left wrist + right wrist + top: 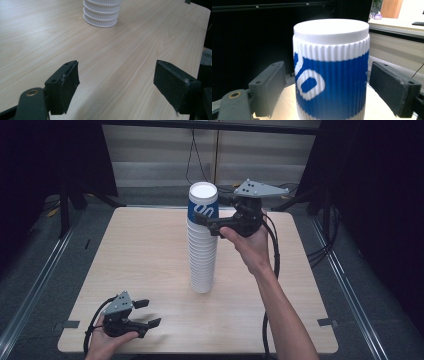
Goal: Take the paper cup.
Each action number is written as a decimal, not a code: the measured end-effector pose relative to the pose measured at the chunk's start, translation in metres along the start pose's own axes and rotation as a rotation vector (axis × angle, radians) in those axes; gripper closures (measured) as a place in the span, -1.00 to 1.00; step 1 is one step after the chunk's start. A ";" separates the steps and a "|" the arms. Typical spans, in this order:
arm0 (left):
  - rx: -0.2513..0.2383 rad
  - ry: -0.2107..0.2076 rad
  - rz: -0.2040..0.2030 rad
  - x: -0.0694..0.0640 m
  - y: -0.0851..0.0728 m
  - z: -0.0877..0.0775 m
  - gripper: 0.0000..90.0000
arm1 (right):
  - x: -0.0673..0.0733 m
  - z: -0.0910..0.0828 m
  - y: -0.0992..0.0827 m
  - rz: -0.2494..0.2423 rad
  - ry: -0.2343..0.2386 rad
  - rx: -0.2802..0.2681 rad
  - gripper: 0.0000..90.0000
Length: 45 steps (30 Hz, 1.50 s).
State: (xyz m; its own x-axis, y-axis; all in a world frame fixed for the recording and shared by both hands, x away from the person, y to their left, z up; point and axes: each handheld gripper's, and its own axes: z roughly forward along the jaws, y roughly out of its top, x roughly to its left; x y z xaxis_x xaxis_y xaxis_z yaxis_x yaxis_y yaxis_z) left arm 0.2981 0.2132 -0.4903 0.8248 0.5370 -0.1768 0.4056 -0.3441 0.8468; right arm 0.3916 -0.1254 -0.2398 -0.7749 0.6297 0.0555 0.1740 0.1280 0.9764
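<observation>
High view: right gripper (207,222) jaws apart around top cup (203,204); tall stack (202,255) may topple if nudged; left gripper (145,312) apart, idle at table (150,250) near edge.

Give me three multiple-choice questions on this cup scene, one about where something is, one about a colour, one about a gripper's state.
1. Where is the left gripper?
A. near table corner
B. atop the stack
C. on the floor

2. What colour is the band on the top cup?
A. red
B. blue
C. green

3. How does the right gripper stand?
A. open around the top cup
B. shut on nothing
C. lying flat on the table

Answers: A, it rests low at the table's near left corner; B, blue with white marks; A, jaws either side with gaps.
</observation>
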 end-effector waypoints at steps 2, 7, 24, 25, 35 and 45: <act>-0.001 -0.001 0.000 0.000 0.000 0.000 -0.55 | 0.000 0.002 0.000 0.001 0.002 -0.003 -0.69; 0.000 0.001 -0.001 0.001 0.000 0.000 -0.55 | 0.003 0.008 0.004 -0.009 -0.010 0.002 -0.68; 0.007 -0.001 -0.002 0.000 0.000 0.001 -0.55 | 0.001 0.016 0.002 -0.002 -0.030 0.007 -0.50; 0.007 -0.002 -0.002 0.000 0.000 0.001 -0.55 | 0.001 0.016 0.003 -0.006 -0.029 0.012 -0.50; 0.012 -0.009 -0.001 0.000 -0.001 0.001 -0.55 | 0.002 0.016 0.004 -0.019 -0.035 0.017 -0.49; 0.010 -0.008 -0.001 0.000 -0.001 0.001 -0.55 | 0.003 0.015 0.008 -0.015 -0.031 -0.002 -0.49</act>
State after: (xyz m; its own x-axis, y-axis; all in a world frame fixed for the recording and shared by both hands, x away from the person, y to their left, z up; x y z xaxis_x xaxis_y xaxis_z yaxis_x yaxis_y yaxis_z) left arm 0.2979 0.2129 -0.4913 0.8272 0.5317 -0.1818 0.4105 -0.3510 0.8416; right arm 0.3998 -0.1106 -0.2349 -0.7584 0.6509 0.0343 0.1613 0.1363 0.9774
